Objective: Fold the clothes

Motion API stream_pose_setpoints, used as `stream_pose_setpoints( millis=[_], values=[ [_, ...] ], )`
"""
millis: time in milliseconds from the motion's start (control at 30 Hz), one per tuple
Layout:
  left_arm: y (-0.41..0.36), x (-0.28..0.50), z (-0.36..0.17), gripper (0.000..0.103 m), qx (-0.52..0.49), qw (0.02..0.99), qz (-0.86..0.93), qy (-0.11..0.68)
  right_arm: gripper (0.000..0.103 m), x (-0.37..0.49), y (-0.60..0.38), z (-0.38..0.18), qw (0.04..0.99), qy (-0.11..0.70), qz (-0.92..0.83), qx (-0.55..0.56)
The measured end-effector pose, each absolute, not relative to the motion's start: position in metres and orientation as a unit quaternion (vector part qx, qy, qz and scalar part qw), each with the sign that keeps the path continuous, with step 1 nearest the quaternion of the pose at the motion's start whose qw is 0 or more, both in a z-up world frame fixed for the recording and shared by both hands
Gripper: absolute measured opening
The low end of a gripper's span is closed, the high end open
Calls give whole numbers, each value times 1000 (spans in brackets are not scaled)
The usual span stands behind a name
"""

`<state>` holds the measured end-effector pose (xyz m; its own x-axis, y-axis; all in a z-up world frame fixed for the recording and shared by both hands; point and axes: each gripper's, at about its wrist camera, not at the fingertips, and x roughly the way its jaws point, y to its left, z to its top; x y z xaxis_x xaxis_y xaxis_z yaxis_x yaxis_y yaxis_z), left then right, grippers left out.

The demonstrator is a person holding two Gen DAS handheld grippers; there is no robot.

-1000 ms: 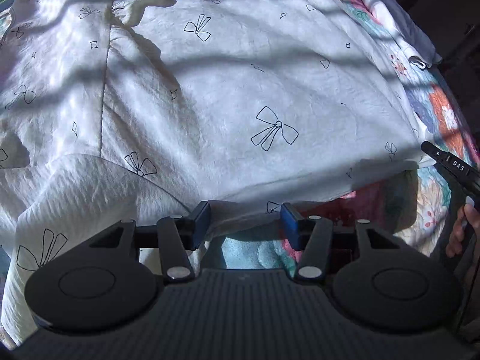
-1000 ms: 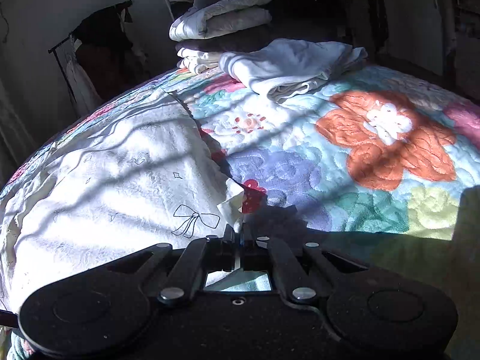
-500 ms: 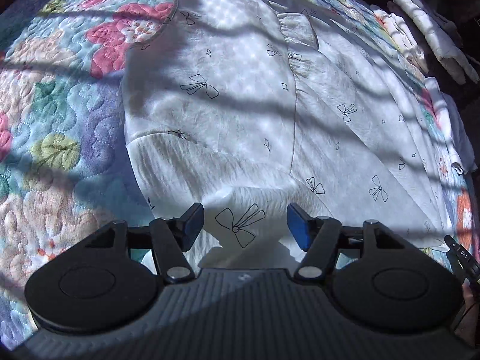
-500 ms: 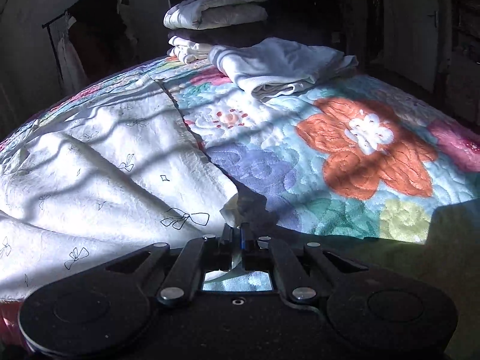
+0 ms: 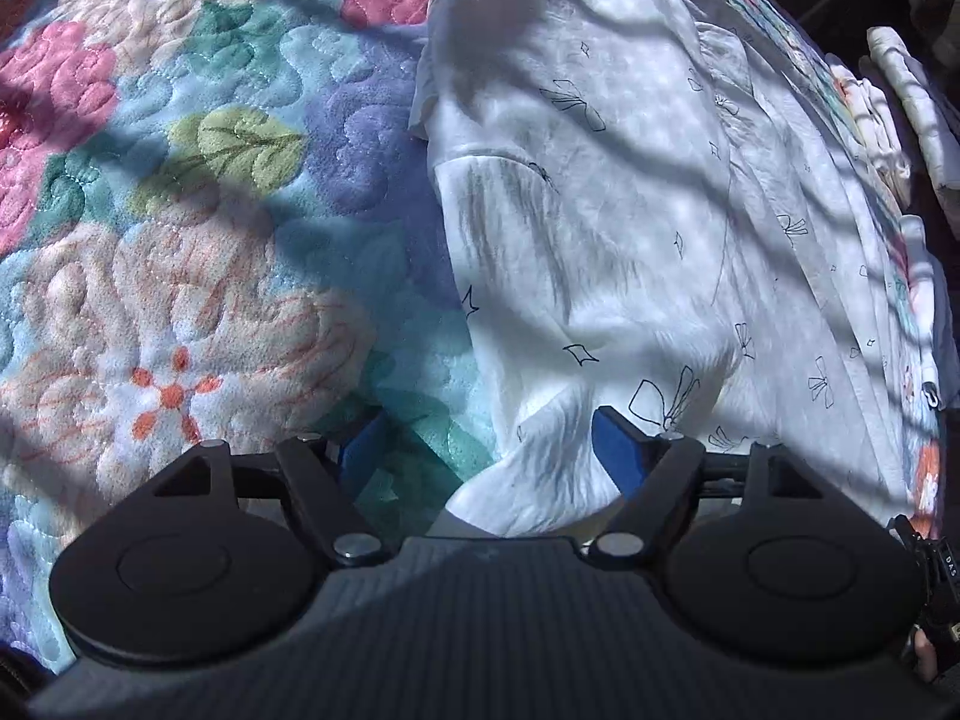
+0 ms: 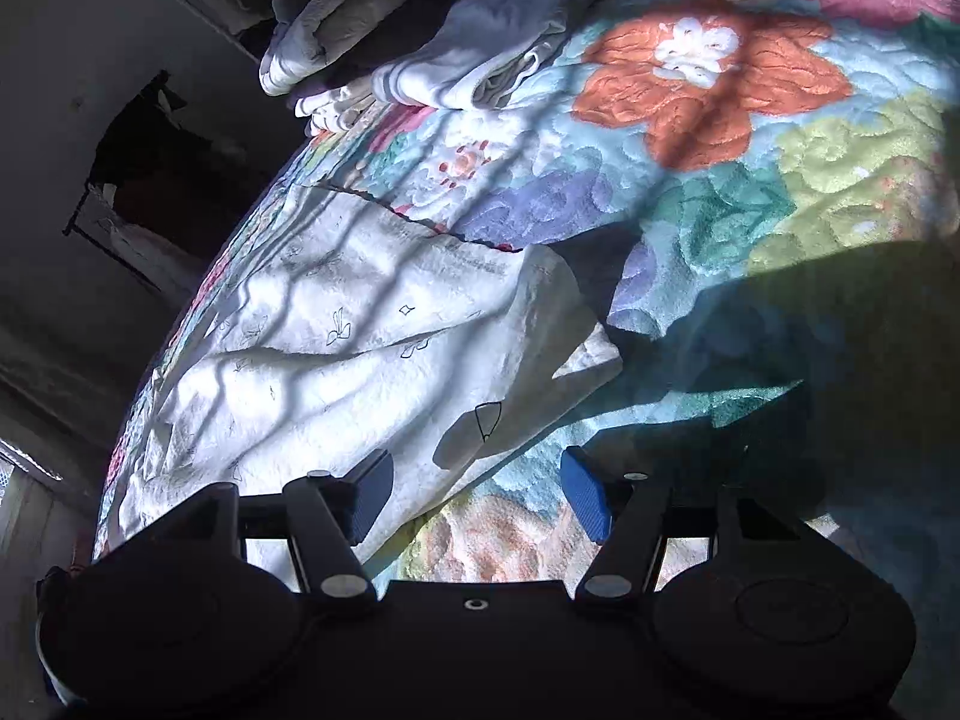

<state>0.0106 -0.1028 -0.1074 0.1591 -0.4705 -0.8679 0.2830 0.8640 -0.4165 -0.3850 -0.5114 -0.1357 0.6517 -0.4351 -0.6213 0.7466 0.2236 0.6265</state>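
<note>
A white garment (image 5: 630, 228) printed with small black bows lies spread on a flowered quilt (image 5: 180, 252). In the left wrist view my left gripper (image 5: 489, 453) hangs over the garment's near corner with its jaws opening; the cloth lies between the blue pads (image 5: 618, 450) and neither pad presses on it. In the right wrist view the same garment (image 6: 360, 336) lies rumpled, with one corner folded over. My right gripper (image 6: 474, 495) is opening too, and that corner's edge lies loose between its blue pads (image 6: 585, 498), free of both.
Folded white clothes (image 6: 498, 60) are stacked at the quilt's far edge, with more bundles (image 6: 336, 18) behind them. The same stack (image 5: 900, 102) shows at the right in the left wrist view. A dark clothes rack (image 6: 144, 174) stands by the wall. Bare quilt (image 6: 780, 180) lies right of the garment.
The right gripper was shut on the garment's corner and has let it go, rolling as it opened. The left gripper swung left along the garment's edge, its jaws widening.
</note>
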Motion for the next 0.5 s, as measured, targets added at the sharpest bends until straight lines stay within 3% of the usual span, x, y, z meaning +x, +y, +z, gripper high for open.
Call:
stream_pose_setpoints(
  millis=[200,367,433,500],
  values=[
    [-91,-1,-108,74,-131,725,-289,611,70,-380,-515,-124,772,167,-391,472],
    [-95,-12,-110,73,-118,723,-308,607,71,-372,-526,-125,775,179,-393,462],
    [-96,-13,-111,66,-109,733,-307,596,71,-363,-521,-117,793,187,-369,447],
    [-99,-13,-113,29,-96,737,-312,592,71,-344,-508,-108,824,208,-316,421]
  ],
)
